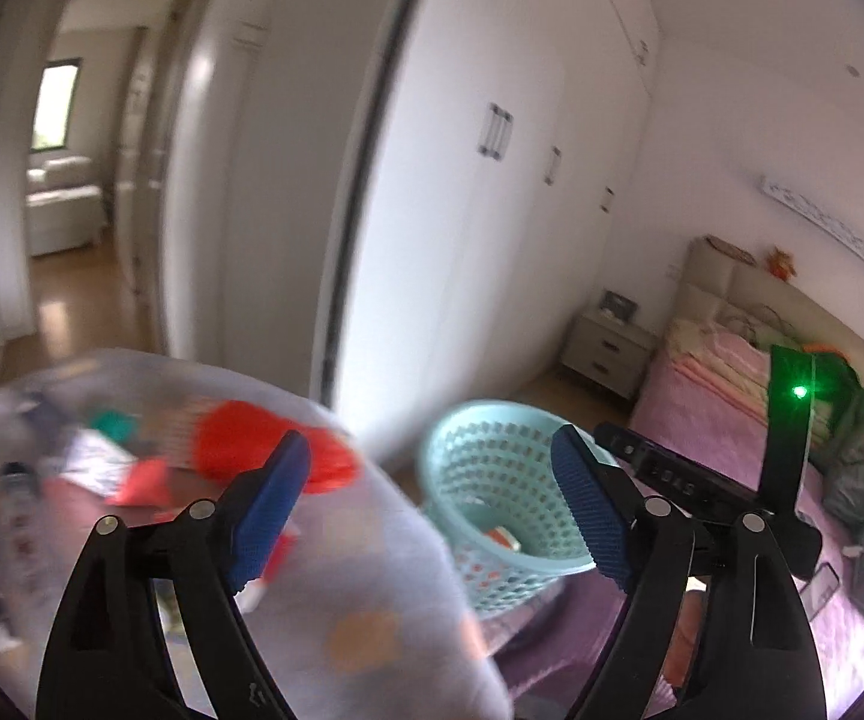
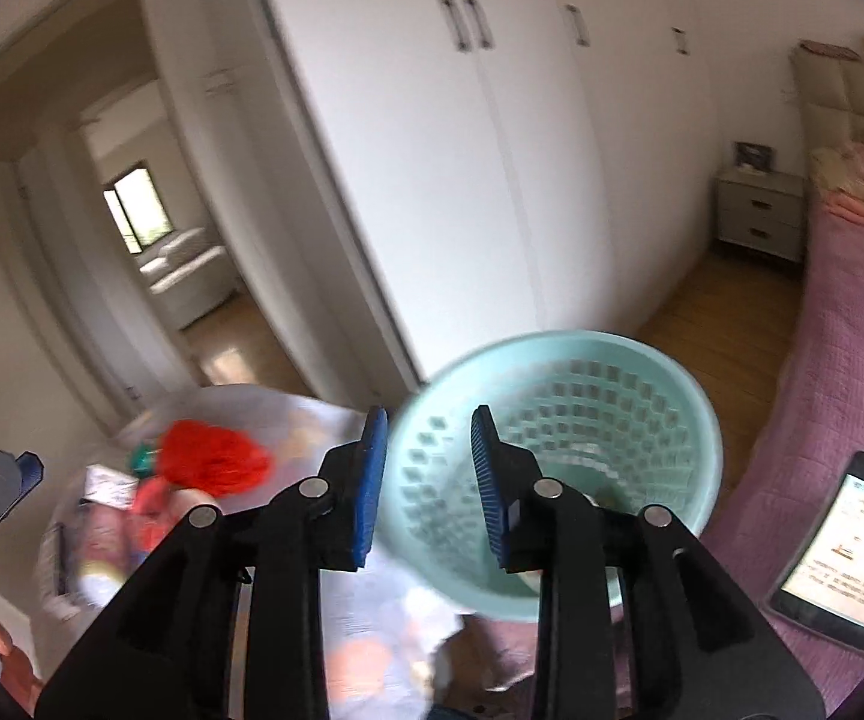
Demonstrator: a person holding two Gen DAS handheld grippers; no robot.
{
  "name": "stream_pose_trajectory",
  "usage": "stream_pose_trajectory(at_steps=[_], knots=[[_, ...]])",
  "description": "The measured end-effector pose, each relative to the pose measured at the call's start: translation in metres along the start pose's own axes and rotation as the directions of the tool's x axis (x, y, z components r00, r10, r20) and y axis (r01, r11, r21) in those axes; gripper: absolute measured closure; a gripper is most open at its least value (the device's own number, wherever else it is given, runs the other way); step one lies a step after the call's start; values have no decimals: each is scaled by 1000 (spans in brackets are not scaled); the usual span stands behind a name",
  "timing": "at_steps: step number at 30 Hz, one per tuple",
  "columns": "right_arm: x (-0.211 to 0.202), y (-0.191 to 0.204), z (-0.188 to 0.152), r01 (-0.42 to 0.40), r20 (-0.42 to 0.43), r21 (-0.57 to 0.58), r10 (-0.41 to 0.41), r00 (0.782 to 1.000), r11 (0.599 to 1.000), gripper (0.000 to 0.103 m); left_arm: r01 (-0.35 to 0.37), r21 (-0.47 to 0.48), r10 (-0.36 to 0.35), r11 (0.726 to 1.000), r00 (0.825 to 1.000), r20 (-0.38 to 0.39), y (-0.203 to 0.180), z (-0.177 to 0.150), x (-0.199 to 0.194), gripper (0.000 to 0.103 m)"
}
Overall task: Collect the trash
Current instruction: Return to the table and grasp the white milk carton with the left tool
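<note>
A clear plastic bag (image 1: 204, 510) full of trash, with red and teal scraps inside, hangs at the lower left in both views (image 2: 192, 480). A light blue perforated basket (image 1: 504, 498) is tilted beside it, with a red and white scrap inside. In the right wrist view the basket (image 2: 582, 438) sits just past the fingers. My left gripper (image 1: 426, 498) is open, its left finger in front of the bag. My right gripper (image 2: 429, 480) is partly open; the basket rim lies between its fingers, contact unclear.
A bed with a pink cover (image 2: 852, 396) is on the right, with a tablet (image 2: 840, 546) lying on it. White wardrobe doors (image 2: 492, 180) stand ahead. A nightstand (image 2: 759, 213) is by the bed. An open doorway (image 2: 150, 252) leads left.
</note>
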State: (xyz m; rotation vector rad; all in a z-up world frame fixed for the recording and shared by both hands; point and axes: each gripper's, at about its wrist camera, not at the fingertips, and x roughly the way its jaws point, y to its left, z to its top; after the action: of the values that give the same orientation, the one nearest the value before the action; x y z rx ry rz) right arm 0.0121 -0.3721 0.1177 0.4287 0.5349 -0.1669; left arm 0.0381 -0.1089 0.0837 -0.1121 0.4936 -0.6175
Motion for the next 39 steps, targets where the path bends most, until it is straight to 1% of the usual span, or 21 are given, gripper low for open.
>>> stream_pose_trajectory(at_steps=[1, 3, 4, 6, 7, 9, 11, 13, 16, 17, 20, 21, 23, 26, 27, 28, 30, 32, 36, 38, 39], knots=[[-3, 7, -1, -20, 4, -12, 20, 1000, 1000, 71, -28, -11, 28, 1000, 1000, 12, 8, 1, -13, 20], [-9, 28, -5, -56, 13, -46, 57, 998, 997, 55, -97, -35, 98, 995, 995, 29, 23, 1, -35, 18], [-11, 39, -7, -81, 14, -63, 82, 997, 995, 55, -125, -45, 127, 991, 991, 35, 30, 0, -43, 18], [-13, 61, -12, -132, 2, -102, 133, 991, 986, 55, -201, -78, 205, 976, 978, 47, 53, -1, -65, 18], [-13, 71, -15, -153, -6, -119, 153, 988, 981, 55, -253, -101, 259, 962, 965, 50, 68, -2, -78, 17], [-12, 96, -24, -194, -24, -160, 193, 981, 968, 55, -321, -136, 330, 937, 943, 50, 90, -4, -94, 16], [-9, 117, -33, -221, -43, -192, 217, 975, 956, 54, -378, -172, 389, 909, 920, 35, 116, -7, -107, 16], [-3, 139, -41, -263, -79, -217, 252, 965, 940, 54, -423, -217, 434, 880, 901, 4, 145, -13, -117, 16], [9, 170, -57, -308, -133, -242, 283, 950, 920, 54, -462, -259, 462, 848, 884, -65, 181, -20, -115, 16], [14, 179, -62, -327, -155, -242, 296, 943, 914, 54, -483, -276, 474, 831, 874, -101, 196, -25, -111, 16], [33, 208, -79, -376, -239, -249, 320, 917, 893, 54, -515, -297, 490, 804, 857, -159, 224, -40, -99, 16], [41, 218, -86, -391, -269, -254, 324, 907, 884, 54, -518, -306, 489, 799, 856, -170, 234, -45, -96, 16], [51, 233, -94, -407, -308, -264, 323, 895, 875, 54, -508, -326, 472, 797, 861, -188, 248, -53, -85, 16], [70, 255, -103, -418, -362, -267, 311, 879, 868, 54, -491, -336, 448, 804, 871, -199, 255, -61, -77, 16], [75, 258, -105, -416, -373, -266, 305, 876, 869, 54, -490, -330, 446, 806, 871, -204, 256, -63, -74, 16], [78, 262, -107, -413, -386, -264, 297, 874, 871, 54, -495, -321, 449, 807, 868, -211, 256, -66, -72, 16], [90, 267, -106, -408, -416, -260, 280, 865, 875, 54, -523, -290, 471, 801, 851, -232, 256, -70, -65, 16], [99, 273, -110, -402, -432, -269, 263, 863, 875, 54, -539, -271, 481, 797, 839, -255, 258, -76, -59, 16], [111, 286, -115, -401, -468, -310, 229, 854, 862, 54, -538, -270, 467, 799, 837, -284, 261, -86, -52, 17], [117, 291, -117, -397, -484, -319, 212, 849, 861, 54, -545, -262, 471, 796, 831, -296, 260, -90, -49, 17], [121, 293, -118, -400, -495, -315, 210, 843, 860, 54, -552, -254, 477, 794, 825, -302, 259, -90, -48, 17]])
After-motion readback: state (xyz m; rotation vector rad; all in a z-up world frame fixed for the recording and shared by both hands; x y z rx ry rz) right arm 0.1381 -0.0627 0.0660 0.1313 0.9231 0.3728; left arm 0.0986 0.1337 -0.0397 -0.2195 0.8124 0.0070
